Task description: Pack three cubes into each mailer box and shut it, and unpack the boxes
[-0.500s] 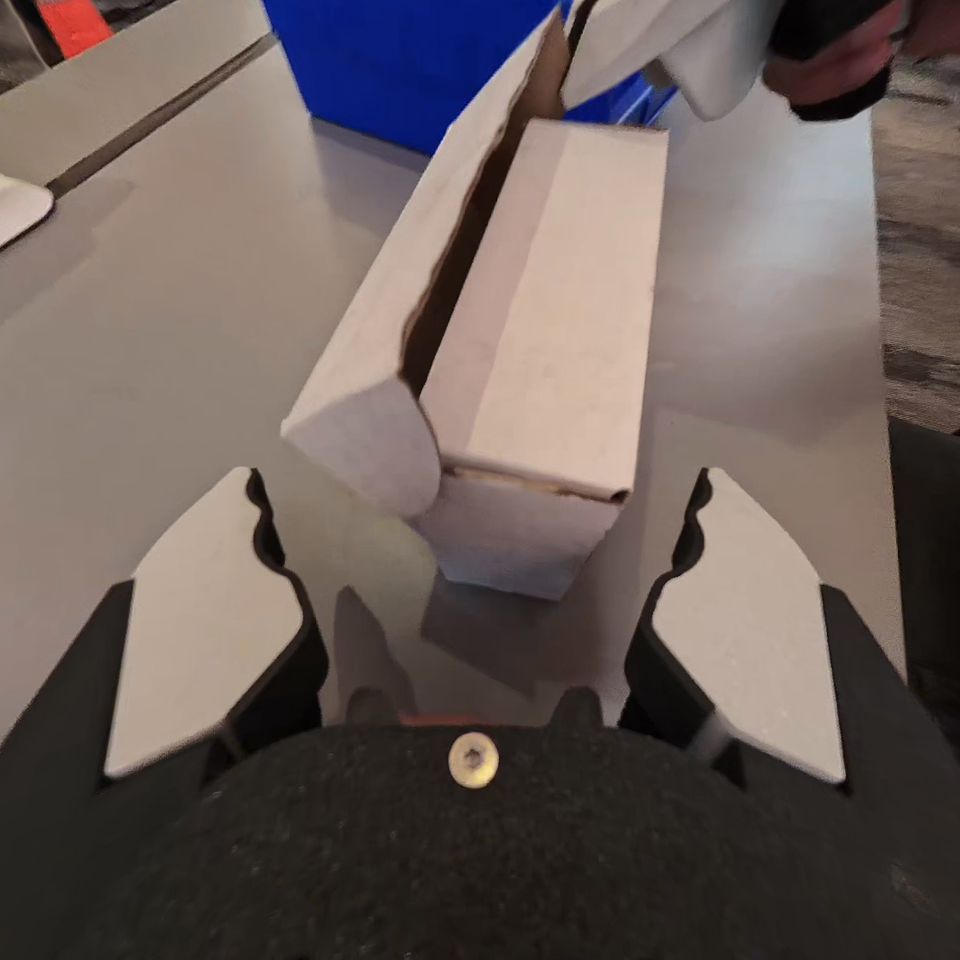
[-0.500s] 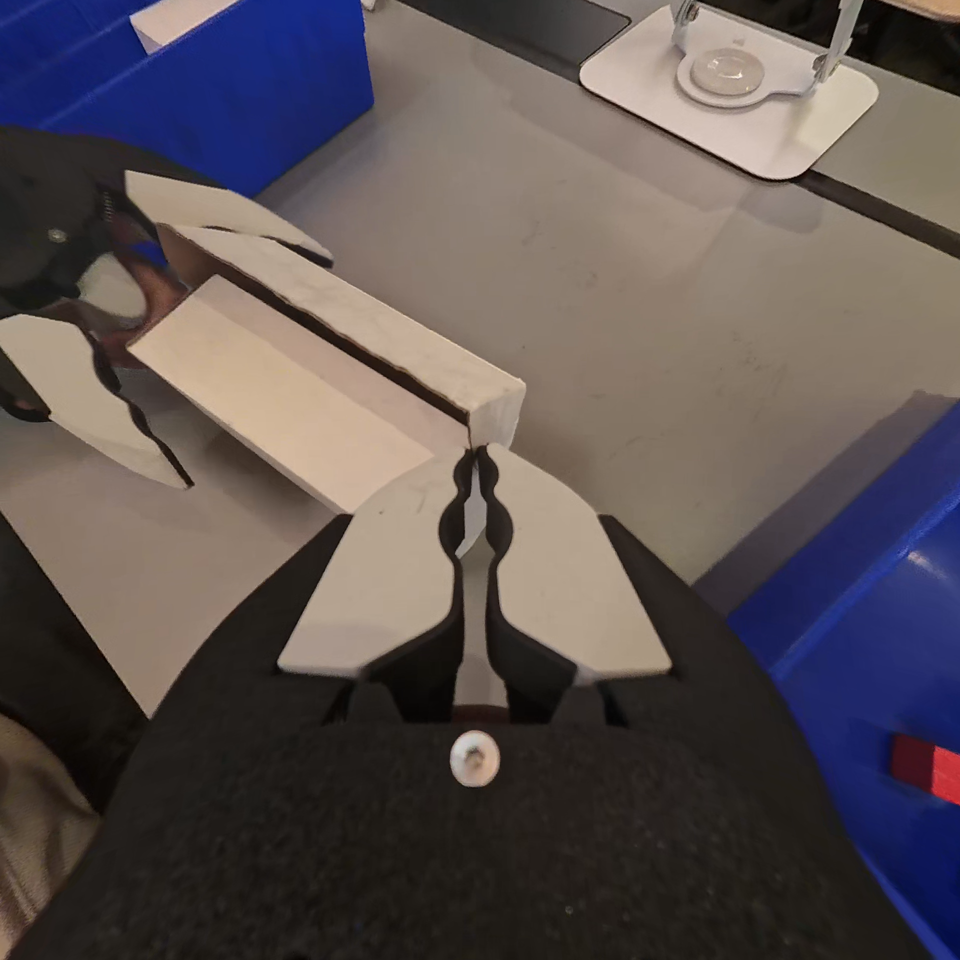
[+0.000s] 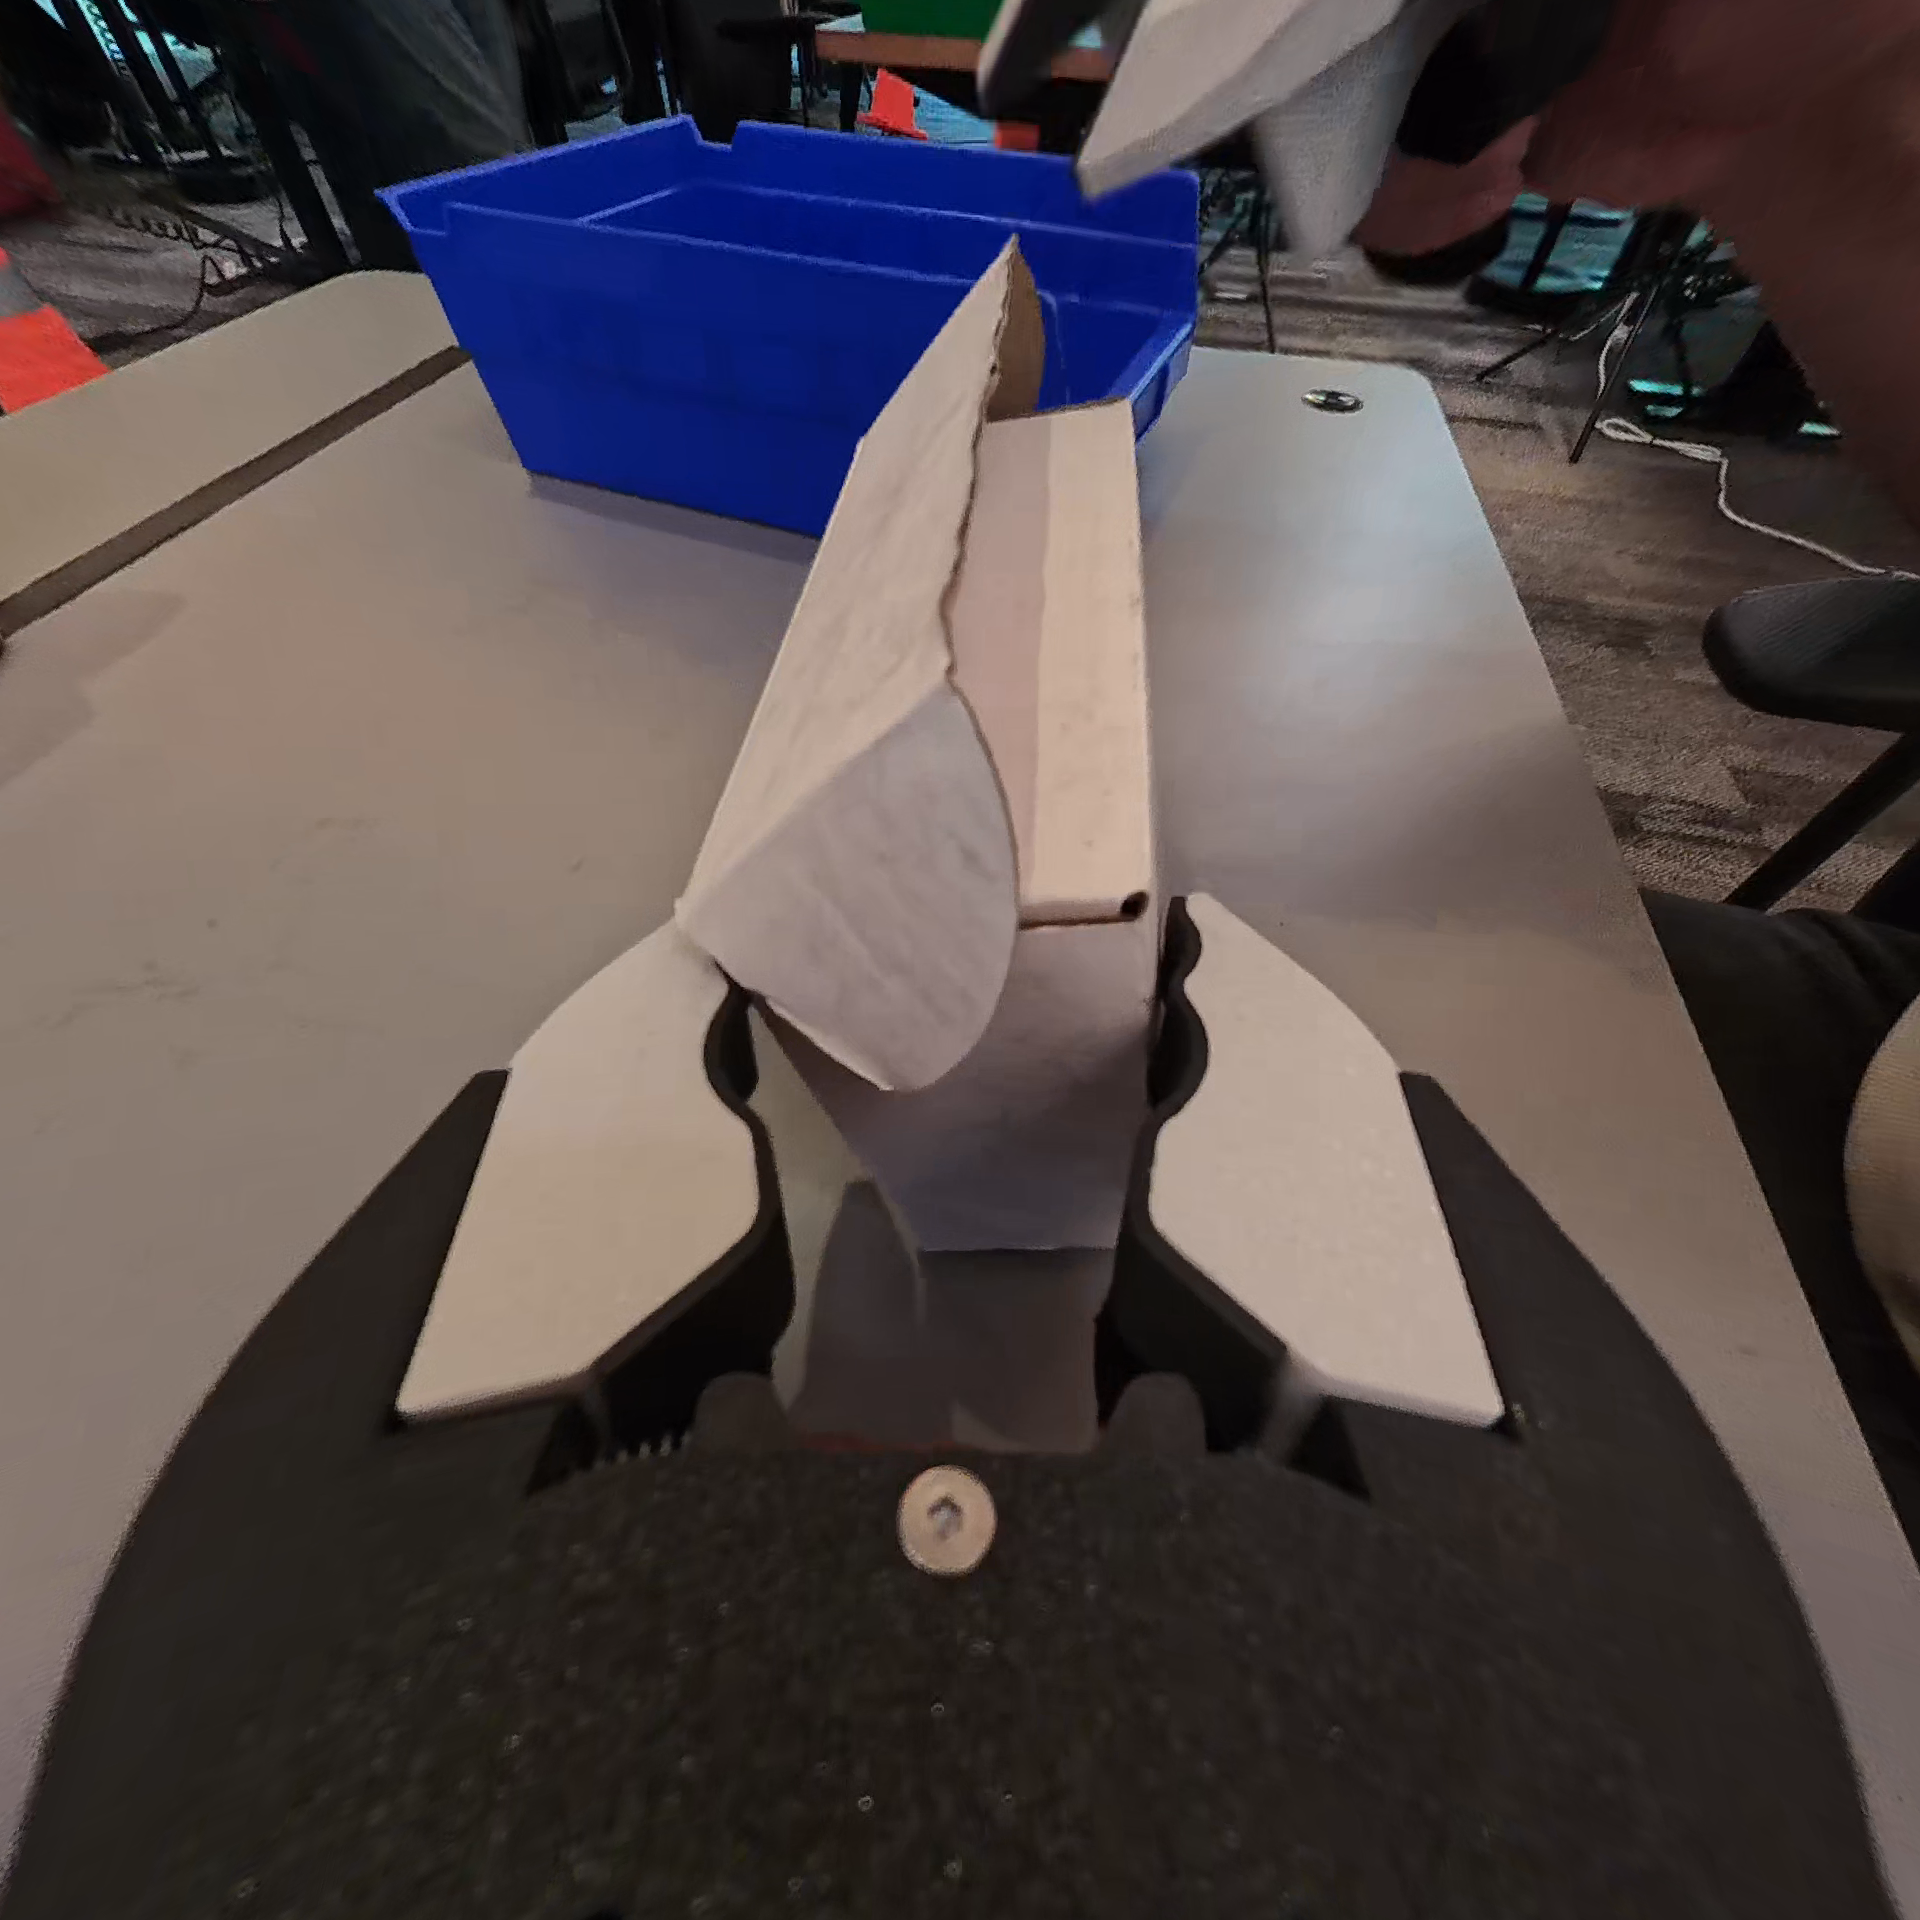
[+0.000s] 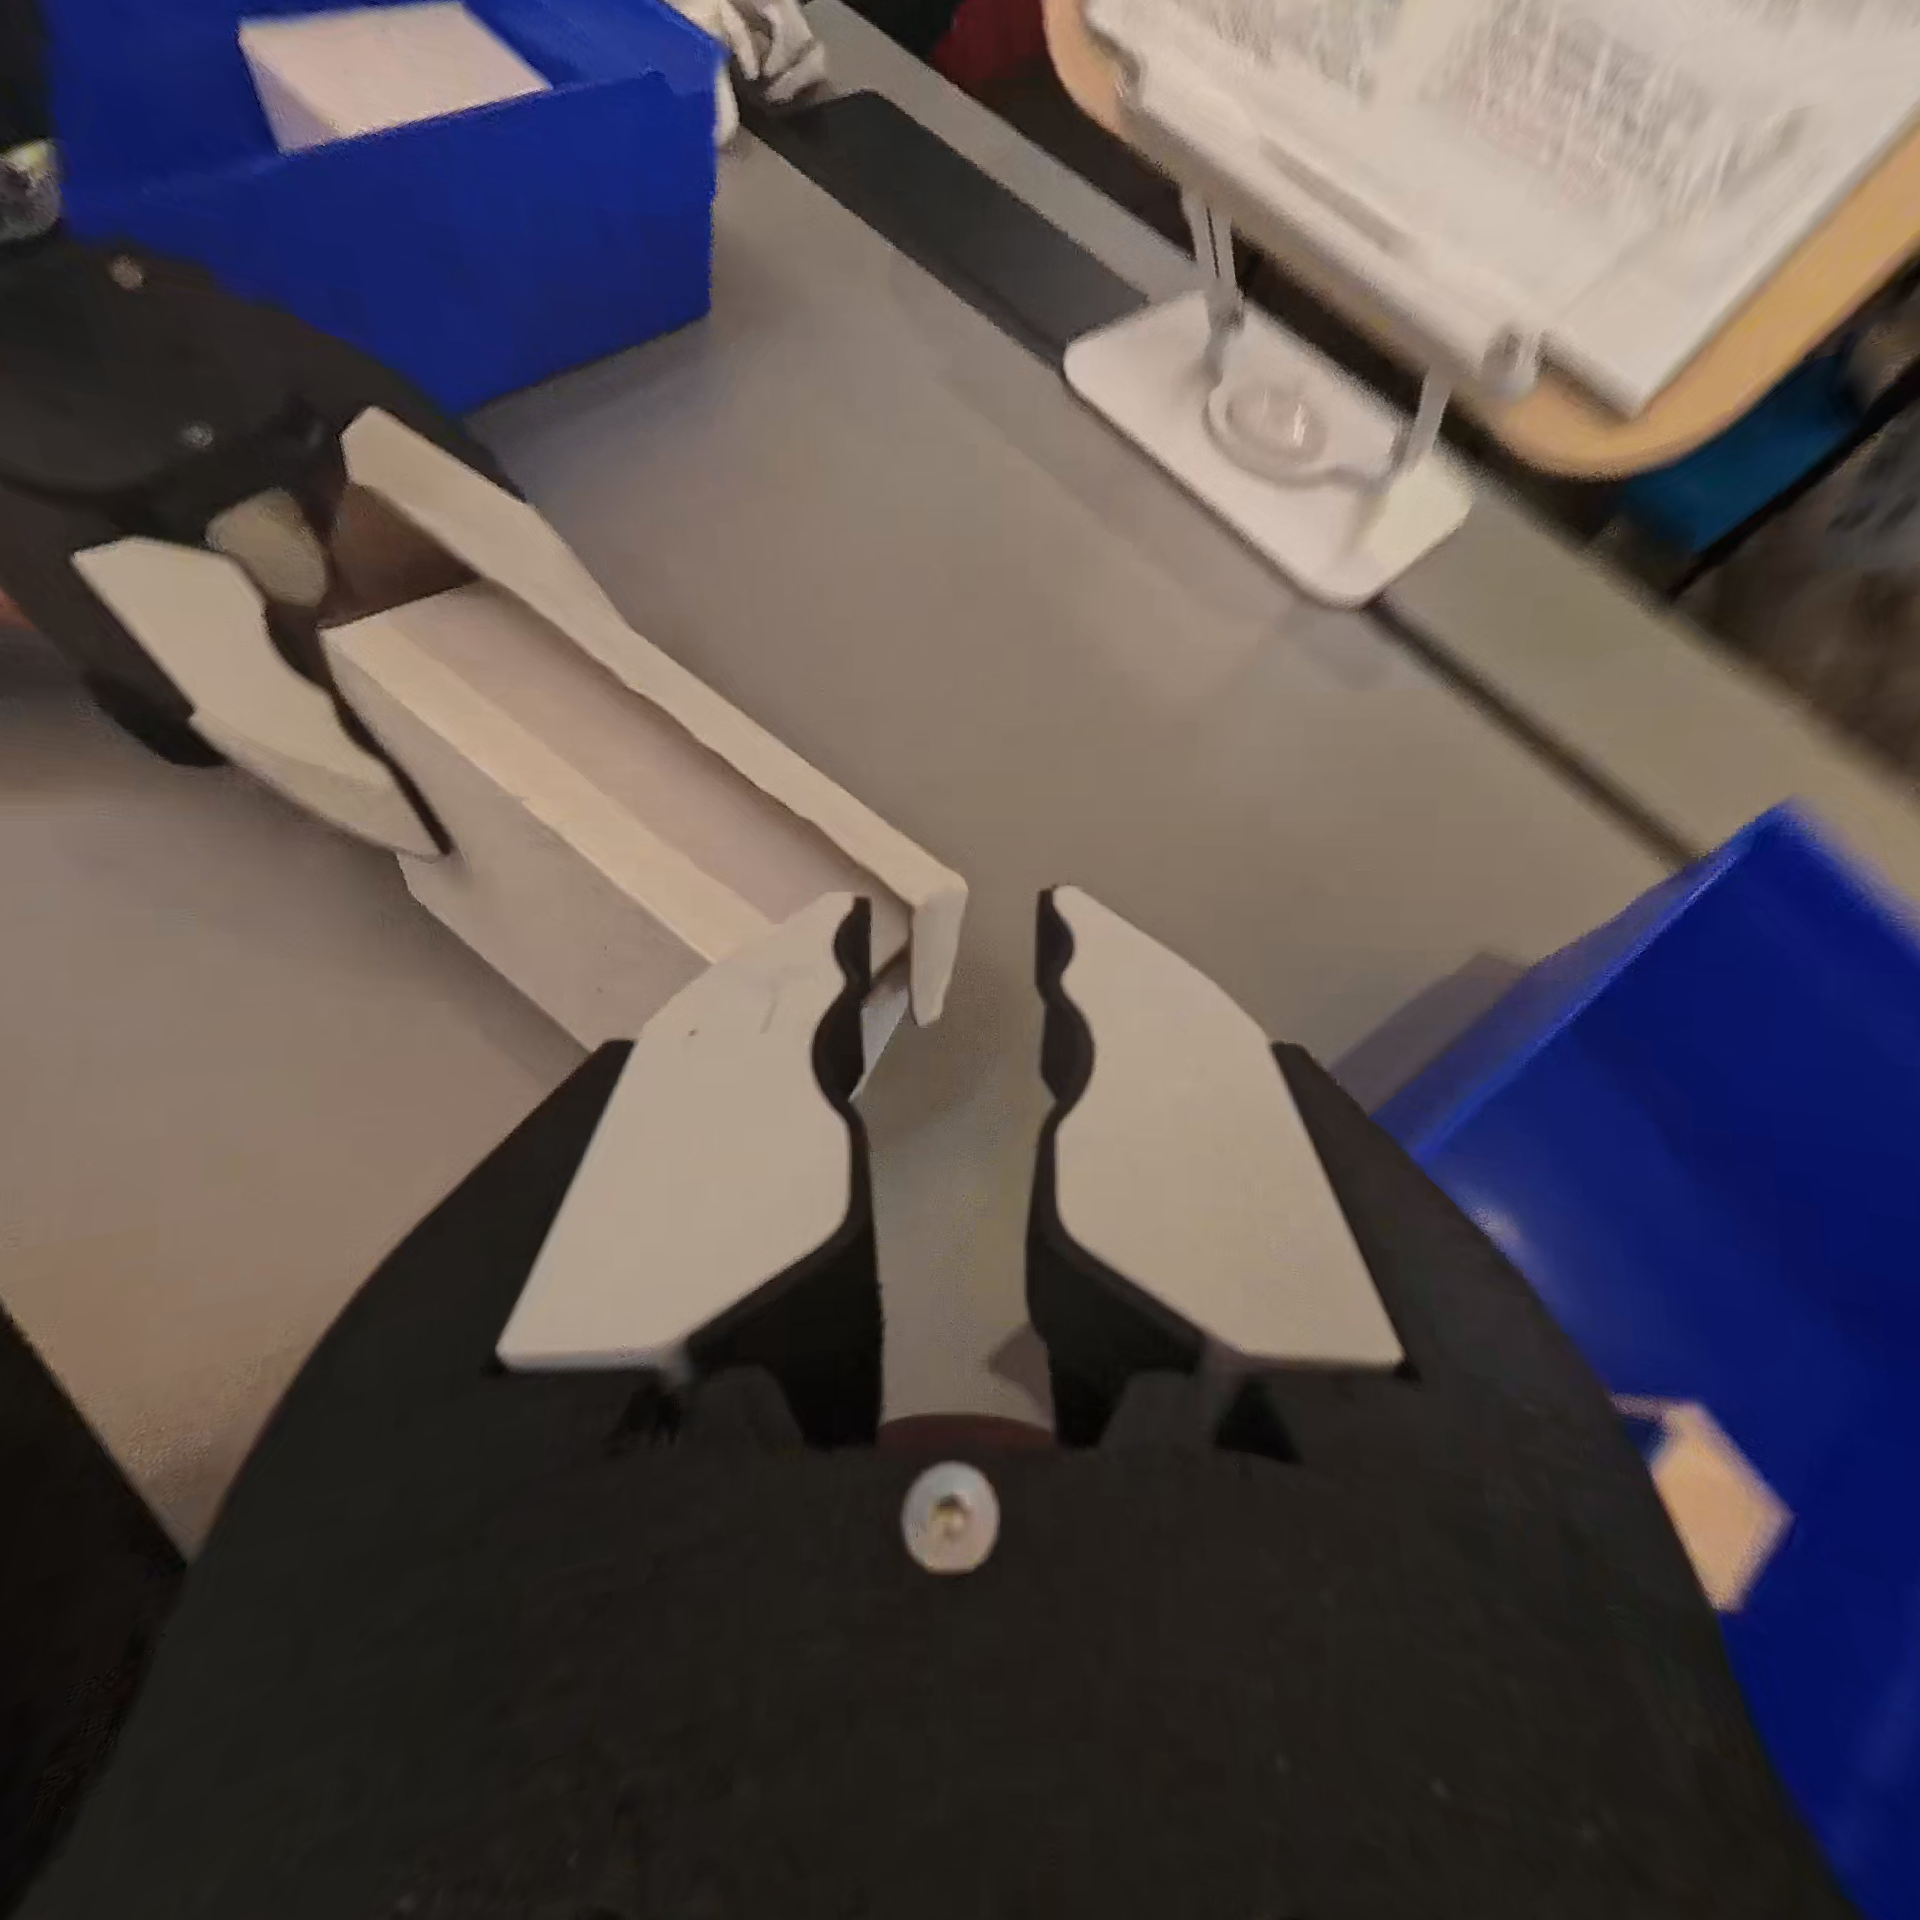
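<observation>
left gripper (image 3: 951,997): my fingers clamp the mailer box (image 3: 1049,665) end, on the tabletop (image 3: 312,831).
right gripper (image 4: 951,961): fingers parted, holding nothing, beside the lid.
progress: lid ajar; cubes unseen, stage unclear.

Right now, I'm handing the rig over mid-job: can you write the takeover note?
Left gripper: closed around the near end of the white mailer box, which sits on the grey table.
Right gripper: open at the box's far end, holding nothing; the lid flap hangs between its fingers.
Box: lid ajar, not tucked; contents not visible.
Blue bins: one beyond the box, another by the right gripper.
Left to do: deal with this lid; other boxes' progress cannot be judged from here.
</observation>
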